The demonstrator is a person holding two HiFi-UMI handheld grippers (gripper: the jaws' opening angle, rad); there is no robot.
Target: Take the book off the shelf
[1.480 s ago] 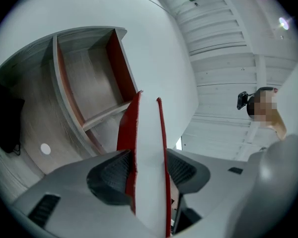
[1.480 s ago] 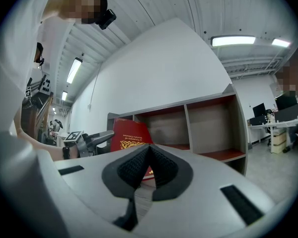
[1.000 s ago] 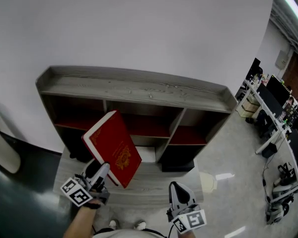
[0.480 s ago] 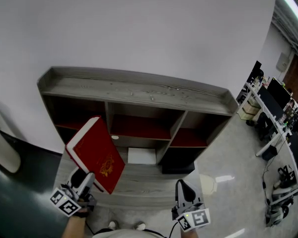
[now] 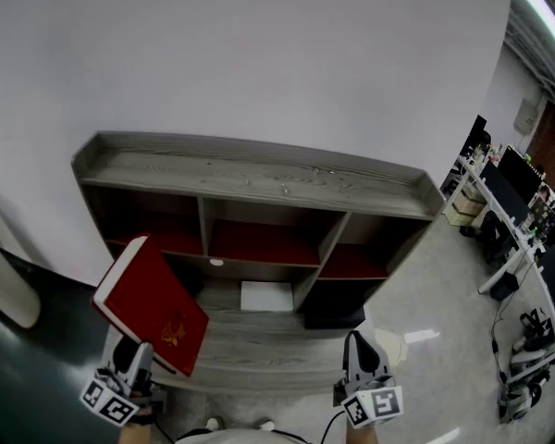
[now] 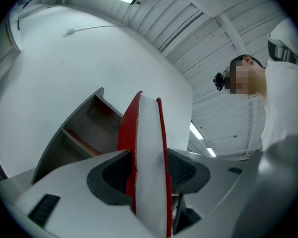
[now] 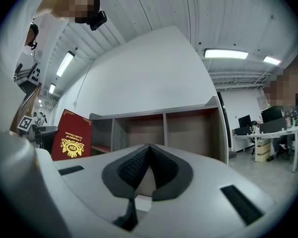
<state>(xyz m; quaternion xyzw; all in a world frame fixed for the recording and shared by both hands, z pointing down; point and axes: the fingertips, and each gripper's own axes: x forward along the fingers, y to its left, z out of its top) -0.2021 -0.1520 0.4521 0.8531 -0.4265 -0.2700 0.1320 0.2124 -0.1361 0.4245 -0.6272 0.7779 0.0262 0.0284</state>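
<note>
Down at the lower left of the head view, the left gripper (image 5: pixel 134 357) has its jaws clamped on the red book (image 5: pixel 153 305) near its lower edge. One pad (image 6: pixel 111 170) presses on each cover, with the white page block between them. The book stands tilted in the air in front of the left compartments of the grey shelf (image 5: pixel 259 169), touching none of it, so the task's book is already out. The step in hand appears to be carrying it clear.

Most of the book rises above the grip, so it will want to lever over. The sound way is a firm, unchanged squeeze and a slow, level pull away from the shelf, without rolling the wrist further. How deep the pads sit on the covers is hard to judge in the wide-angle left gripper view, so treat the hold as shallow.

The right gripper (image 5: pixel 356 342) hangs before the shelf's right side with its jaws closed on nothing. It could steady the free edge, but would need to open first.
</note>
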